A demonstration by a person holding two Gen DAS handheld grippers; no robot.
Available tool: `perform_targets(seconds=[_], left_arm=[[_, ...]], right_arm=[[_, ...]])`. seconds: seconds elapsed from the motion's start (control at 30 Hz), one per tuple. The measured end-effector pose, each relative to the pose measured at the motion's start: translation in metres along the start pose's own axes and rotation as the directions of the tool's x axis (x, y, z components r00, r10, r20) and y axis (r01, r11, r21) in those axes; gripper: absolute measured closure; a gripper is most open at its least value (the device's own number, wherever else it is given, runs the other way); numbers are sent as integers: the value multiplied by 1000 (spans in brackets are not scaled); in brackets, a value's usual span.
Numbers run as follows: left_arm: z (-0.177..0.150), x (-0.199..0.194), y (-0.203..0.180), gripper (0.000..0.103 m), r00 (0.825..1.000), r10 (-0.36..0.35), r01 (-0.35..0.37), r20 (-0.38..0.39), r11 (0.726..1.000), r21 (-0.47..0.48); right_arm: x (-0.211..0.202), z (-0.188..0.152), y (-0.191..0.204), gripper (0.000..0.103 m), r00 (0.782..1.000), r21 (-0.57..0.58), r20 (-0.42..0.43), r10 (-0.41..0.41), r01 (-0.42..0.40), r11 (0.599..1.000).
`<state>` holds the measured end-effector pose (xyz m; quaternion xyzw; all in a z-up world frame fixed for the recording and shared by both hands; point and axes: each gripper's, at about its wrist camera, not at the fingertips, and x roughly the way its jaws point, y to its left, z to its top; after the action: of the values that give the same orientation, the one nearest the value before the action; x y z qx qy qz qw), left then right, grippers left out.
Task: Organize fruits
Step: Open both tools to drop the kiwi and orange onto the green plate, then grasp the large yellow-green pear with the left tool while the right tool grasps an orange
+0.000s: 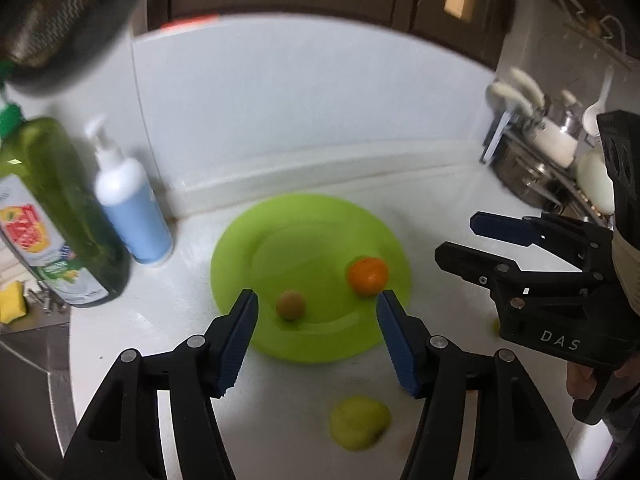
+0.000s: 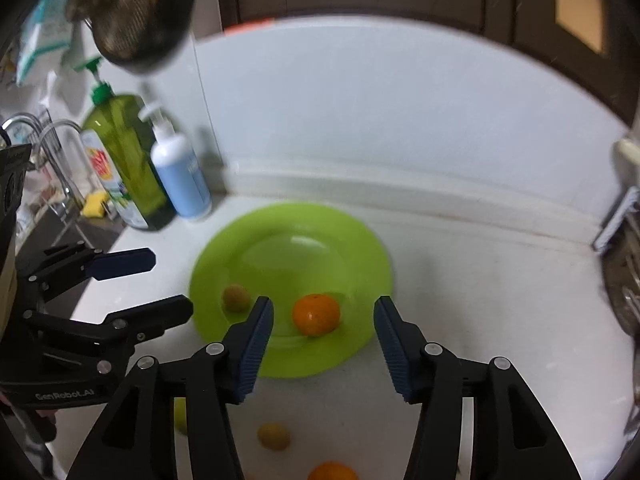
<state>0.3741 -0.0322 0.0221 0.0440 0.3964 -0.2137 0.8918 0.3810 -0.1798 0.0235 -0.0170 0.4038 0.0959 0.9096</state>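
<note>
**Both grippers empty above the green plate**

My left gripper (image 1: 316, 308) hangs over the near rim of the green plate (image 1: 280, 216), fingers spread with nothing between the ribbed blue pads (image 1: 240, 340). My right gripper (image 2: 324, 316) is also spread and empty, just beside the left one, over the plate's near edge.

On the plate lie a glossy orange mandarin (image 2: 316, 314) and a small dull brownish-yellow fruit (image 2: 236, 297), apart from each other, both toward the near side. The far half of the plate is bare. Off the plate, on the white counter (image 2: 460, 280) close to me, sit a yellow-green lumpy fruit (image 1: 359, 422), another small tan round fruit (image 2: 273, 436) and a second orange fruit (image 2: 332, 472), cut by the frame's bottom.

The counter is smooth and pale, closed at the back by a low white ledge and a plain wall. To the plate's right the surface lies open as far as a metal dish rack (image 1: 536, 172). To its left stand a white and blue pump bottle (image 1: 132, 208) and a tall dark-green bottle (image 1: 60, 208), touching or nearly so, near the plate's rim; beyond them the counter drops to a steel sink with a yellow sponge (image 2: 95, 204).
</note>
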Motion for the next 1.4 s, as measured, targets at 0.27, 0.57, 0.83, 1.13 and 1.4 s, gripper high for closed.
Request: perform_targets(seconds=[0.27,0.57,0.83,1.13,1.4], left_arm=[[-28,-51,-23,42,998,11,-12,60,1000,15],[-69,-82,-46,42,995,49,-54,90,997,58],[-99,-96,-60,42,992,66,-70,103,997,36],[-137,-89,-77,42,993,94,-97,69,994,45],[-165,-79,-93,42,996,93,-94,19,994,61]], right_arm=[[-64,-28,9,49,992,-9,107,-72,74,997],[-99,-71,14,49,989,39,109,-104,101,994],[-115,-102,17,49,988,40,115,-104,100,994],[-109,-138,12,49,993,31,71,-94,92,995],[-95,-164,9,49,998,12,6,-68,68,998]])
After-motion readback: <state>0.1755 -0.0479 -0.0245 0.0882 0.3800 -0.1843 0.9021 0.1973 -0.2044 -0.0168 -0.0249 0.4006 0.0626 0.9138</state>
